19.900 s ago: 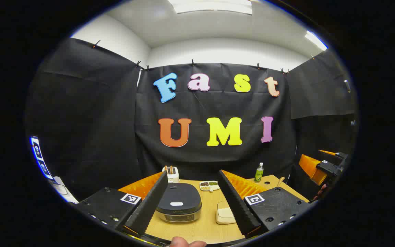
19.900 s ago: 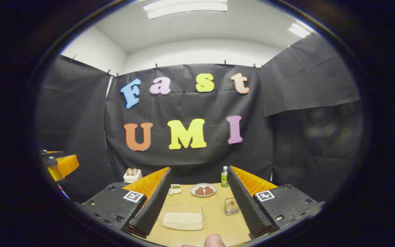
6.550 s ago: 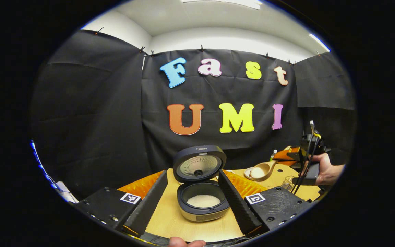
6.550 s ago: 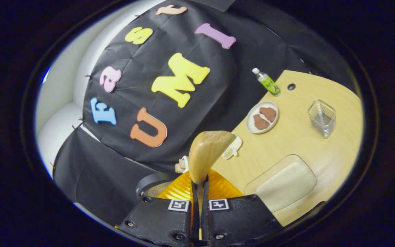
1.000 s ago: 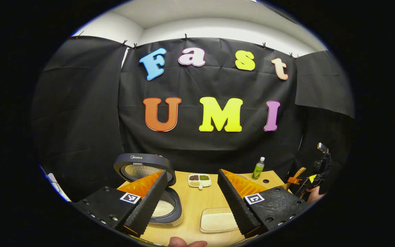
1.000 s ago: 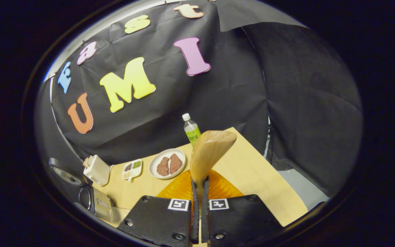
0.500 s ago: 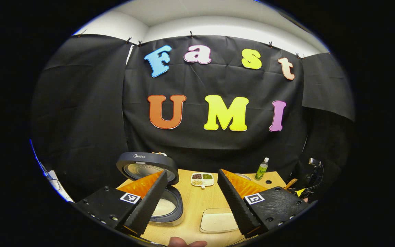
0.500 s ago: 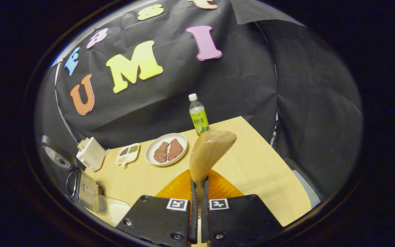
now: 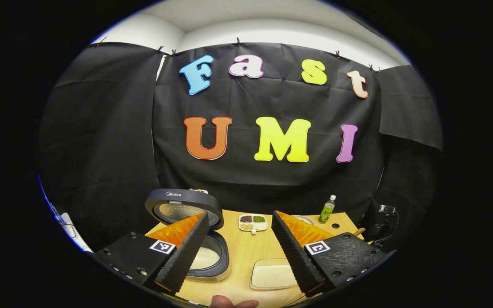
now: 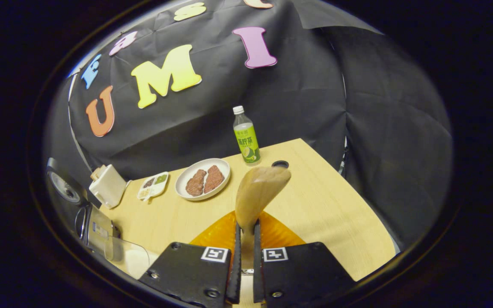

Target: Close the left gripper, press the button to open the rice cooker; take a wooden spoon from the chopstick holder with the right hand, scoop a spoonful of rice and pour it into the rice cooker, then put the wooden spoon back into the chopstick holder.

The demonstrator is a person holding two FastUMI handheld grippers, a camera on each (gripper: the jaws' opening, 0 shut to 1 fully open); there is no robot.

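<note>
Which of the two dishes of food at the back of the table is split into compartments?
The small white tray, left of the round plate in the right gripper view. It has separate sections of differently coloured food, while the plate holds two brown pieces.

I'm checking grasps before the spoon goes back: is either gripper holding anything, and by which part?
The right gripper holds the wooden spoon by its handle, bowl pointing forward. The left gripper is open and holds nothing.
</note>
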